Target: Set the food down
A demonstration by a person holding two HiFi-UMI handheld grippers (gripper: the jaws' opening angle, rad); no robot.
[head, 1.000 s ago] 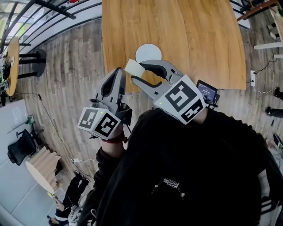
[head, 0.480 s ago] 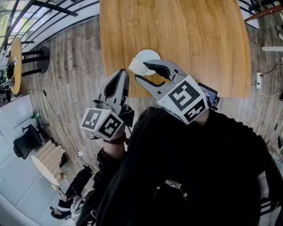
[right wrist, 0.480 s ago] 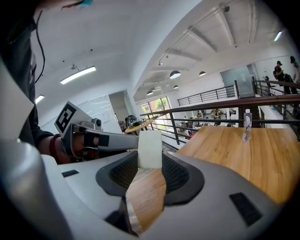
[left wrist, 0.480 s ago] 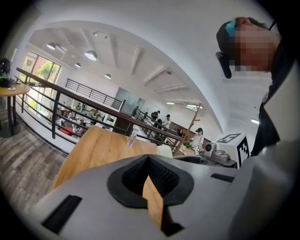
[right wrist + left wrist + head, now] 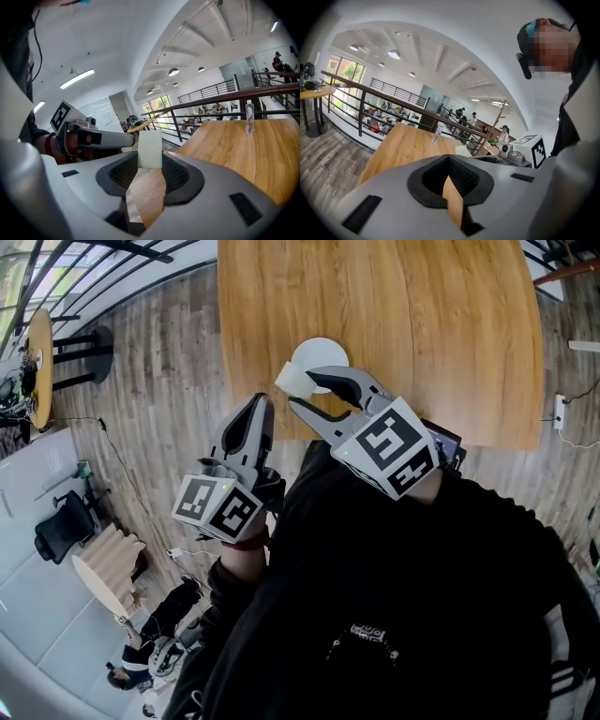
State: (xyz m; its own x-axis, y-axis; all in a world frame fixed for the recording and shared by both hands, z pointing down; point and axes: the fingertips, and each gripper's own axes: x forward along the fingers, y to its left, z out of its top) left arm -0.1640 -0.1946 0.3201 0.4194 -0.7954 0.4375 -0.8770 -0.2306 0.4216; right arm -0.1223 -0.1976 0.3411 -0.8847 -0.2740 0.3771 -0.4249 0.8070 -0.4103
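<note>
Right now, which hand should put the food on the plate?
The right. The right gripper holds the pale food block in its fingers, right by the white plate on the table. The left gripper is shut, empty and farther from the plate.

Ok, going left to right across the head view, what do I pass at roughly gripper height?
round side table → left gripper → pale food block → small screen device → power strip on the floor
</note>
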